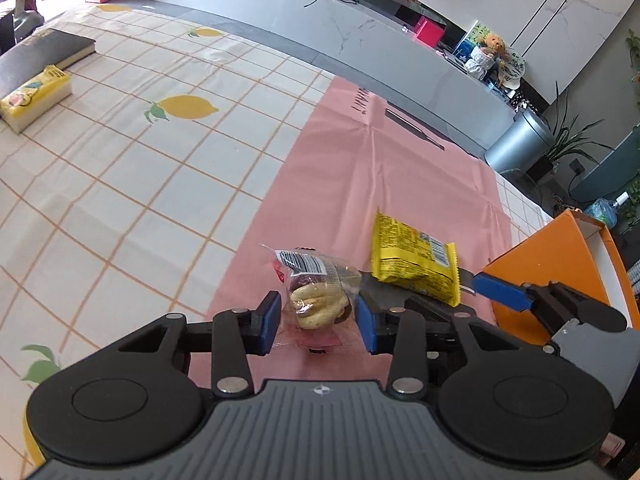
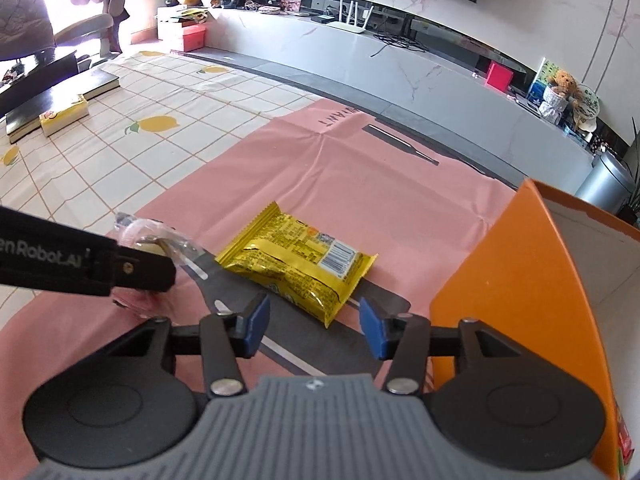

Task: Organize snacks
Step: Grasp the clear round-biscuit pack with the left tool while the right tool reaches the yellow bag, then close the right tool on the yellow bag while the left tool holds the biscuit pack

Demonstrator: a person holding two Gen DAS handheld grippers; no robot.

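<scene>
While your left gripper has its jaws around the clear-wrapped pastry, pads at its sides though contact is unclear, your right gripper holds its jaws open and empty. The yellow snack packet lies just ahead of them on the pink mat. Right of those jaws stands the orange box; its contents are hidden.

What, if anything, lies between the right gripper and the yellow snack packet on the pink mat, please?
Nothing visible does. The right gripper is open just short of the yellow foil snack packet; only bare pink mat lies between them.
</scene>
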